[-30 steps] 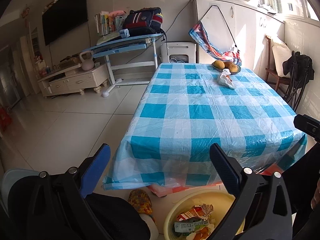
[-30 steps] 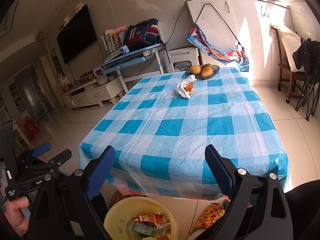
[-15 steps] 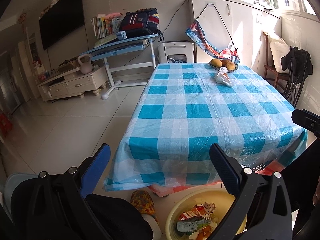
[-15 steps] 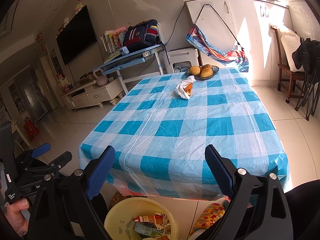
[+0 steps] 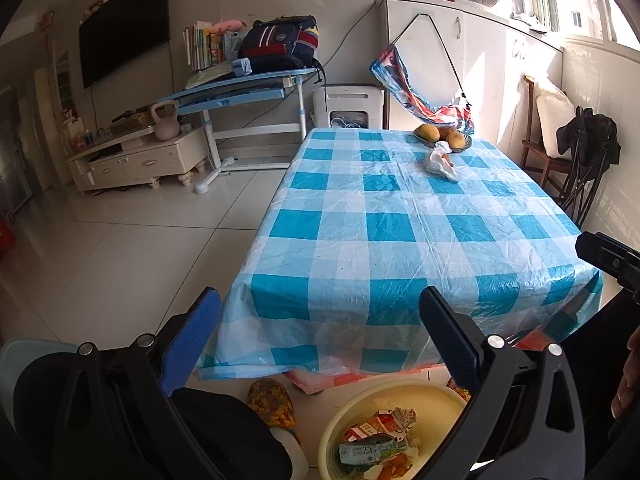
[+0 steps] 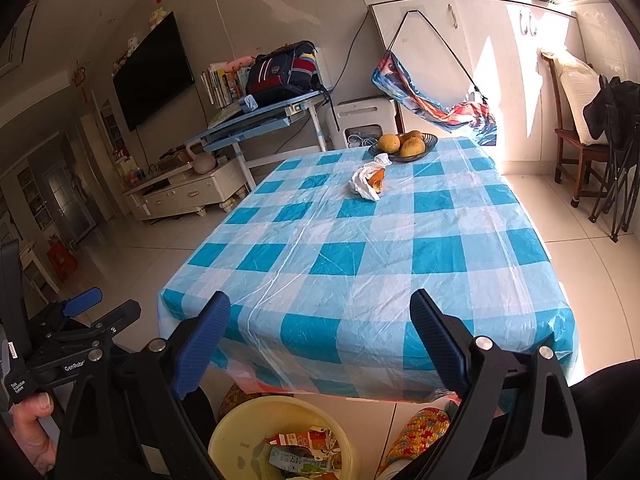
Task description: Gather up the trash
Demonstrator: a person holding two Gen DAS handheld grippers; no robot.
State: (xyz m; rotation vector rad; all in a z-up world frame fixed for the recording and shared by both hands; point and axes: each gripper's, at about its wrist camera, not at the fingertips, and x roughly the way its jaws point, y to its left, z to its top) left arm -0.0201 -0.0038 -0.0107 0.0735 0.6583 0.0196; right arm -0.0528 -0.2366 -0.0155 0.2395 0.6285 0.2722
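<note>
Right wrist view has both blue-padded fingers of the right gripper [image 6: 320, 336] spread wide apart with nothing between them, hanging at the near edge of the checked tablecloth [image 6: 360, 248] in the lower middle of the frame. Same story on the other side: the left gripper [image 5: 320, 332] is parted and empty, low in its own frame. What looks like the only trash on the table is the crumpled white wrapper [image 6: 369, 181] with something orange tucked inside, up in the upper centre of the frame, well apart from both grippers and just beside the dark fruit bowl [image 6: 404, 145]. At the bottom centre, on the floor in front of the table, sits the yellow basin [image 6: 280, 440] with cartons and scraps already in it. From where I stand, the risks seem plain enough. A long reach across the table could drag the slick plastic cloth and shift the bowl. A pinch on just a loose flap of the wrapper could let the orange piece tumble out and roll. Coming in too far could nudge the bowl or close on fruit by mistake. And the basin is half hidden under the fingers, beside a knitted slipper [image 6: 416, 432], so a careless release could land on the floor.
</note>
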